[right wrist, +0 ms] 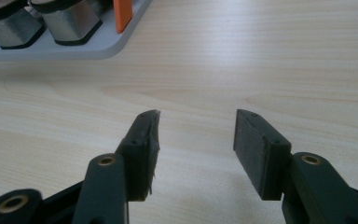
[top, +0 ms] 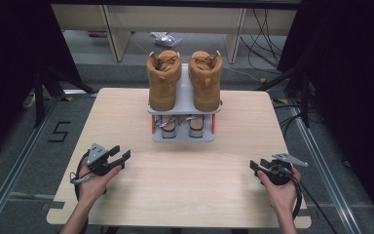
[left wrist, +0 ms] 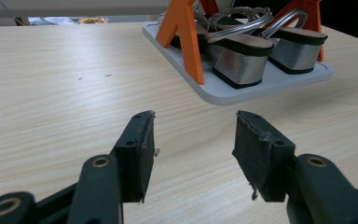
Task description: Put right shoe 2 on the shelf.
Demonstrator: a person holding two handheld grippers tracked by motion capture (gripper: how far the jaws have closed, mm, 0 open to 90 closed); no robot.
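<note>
Near the worktop's front corners, both tools rested low in the person's hands. At the left, the left tool (top: 120,157) had its jaws well apart with only bare wood between them, gripping nothing. At the right, the right tool (top: 256,168) was likewise open and empty. Both pointed toward the grey shoe rack (top: 182,137), which stood well apart from them at the middle of the worktop (top: 185,190), toward its far edge. Two tan boots (top: 185,80) sat on its upper shelf, heels toward the person; a pair of silver heeled sandals (left wrist: 256,53) sat on the lower tray between orange legs (left wrist: 186,37).
</note>
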